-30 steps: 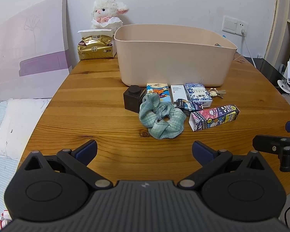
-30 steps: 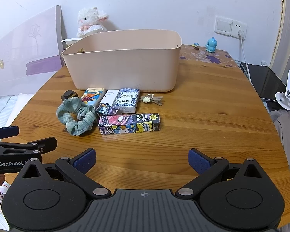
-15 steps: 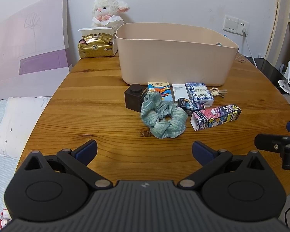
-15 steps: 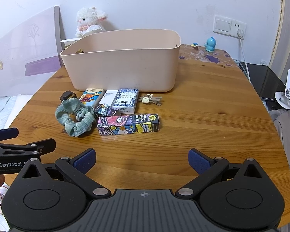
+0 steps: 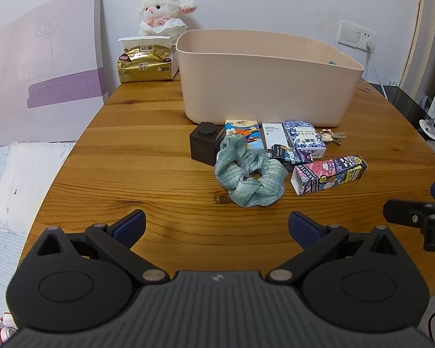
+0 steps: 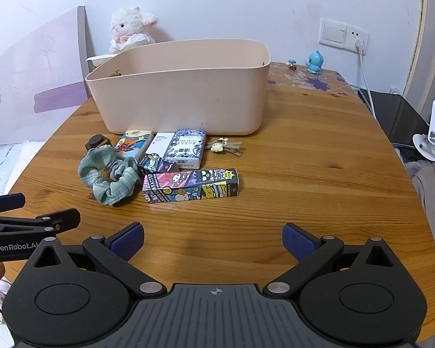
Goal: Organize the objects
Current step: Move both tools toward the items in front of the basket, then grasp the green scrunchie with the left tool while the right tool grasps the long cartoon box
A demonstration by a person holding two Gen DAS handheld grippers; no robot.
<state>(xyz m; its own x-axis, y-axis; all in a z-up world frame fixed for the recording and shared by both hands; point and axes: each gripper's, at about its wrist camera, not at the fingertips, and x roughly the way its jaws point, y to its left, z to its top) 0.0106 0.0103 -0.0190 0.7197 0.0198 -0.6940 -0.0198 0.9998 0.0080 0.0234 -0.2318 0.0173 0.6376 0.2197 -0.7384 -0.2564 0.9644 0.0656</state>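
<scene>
A pink bin [image 5: 264, 87] [image 6: 182, 95] stands on the round wooden table [image 5: 148, 174]. In front of it lie a dark brown block [image 5: 204, 143], a green scrunchie [image 5: 246, 174] [image 6: 110, 174], a cartoon tissue pack [image 5: 242, 132], a white box [image 5: 272, 134], a blue-patterned pack [image 5: 303, 137], a small dark packet [image 5: 284, 156], a keychain charm [image 5: 330, 137] [image 6: 221, 146] and a long cartoon box [image 5: 330, 174] [image 6: 191, 185]. My left gripper [image 5: 216, 223] is open and empty, short of the scrunchie. My right gripper [image 6: 213, 239] is open and empty, short of the cartoon box.
A gold tissue pack [image 5: 145, 63] and a plush lamb [image 5: 162, 11] sit at the back left. A blue figurine [image 6: 314, 62] stands at the back right by a wall socket [image 6: 343, 36] with a cable. A bed [image 5: 20, 174] lies left of the table.
Both grippers have edged slightly forward toward the objects. Both stay open; nothing on the table has moved.
</scene>
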